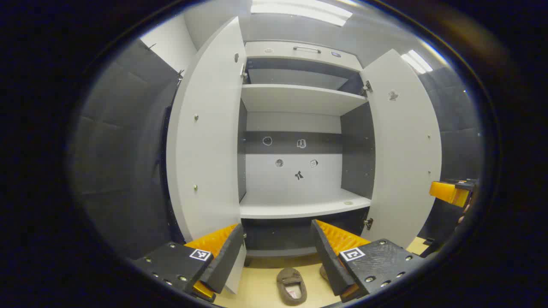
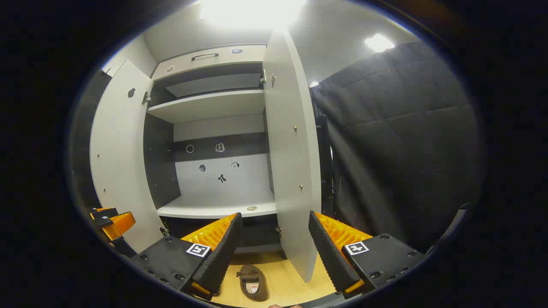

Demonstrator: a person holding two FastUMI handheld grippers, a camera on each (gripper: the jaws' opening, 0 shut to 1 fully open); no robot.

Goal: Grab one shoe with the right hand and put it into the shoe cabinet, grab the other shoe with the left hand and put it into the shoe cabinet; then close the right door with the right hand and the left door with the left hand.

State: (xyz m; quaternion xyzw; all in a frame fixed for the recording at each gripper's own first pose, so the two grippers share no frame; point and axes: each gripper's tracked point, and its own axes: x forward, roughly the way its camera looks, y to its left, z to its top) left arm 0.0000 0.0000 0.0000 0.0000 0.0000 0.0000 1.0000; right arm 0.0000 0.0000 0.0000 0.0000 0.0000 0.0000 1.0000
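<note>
Left gripper view: both grippers spread and empty before the open shoe cabinet point(image 1: 299, 205).
Left gripper point(image 1: 277, 252) frames a brown shoe point(image 1: 291, 285) on the floor, long axis toward the cabinet; a second shoe point(image 1: 324, 272) hides behind its finger. Right gripper point(image 2: 272, 248) frames a shoe too.

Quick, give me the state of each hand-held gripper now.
Left hand-held gripper: open, holding nothing, above a brown shoe on the floor.
Right hand-held gripper: open, holding nothing.
</note>
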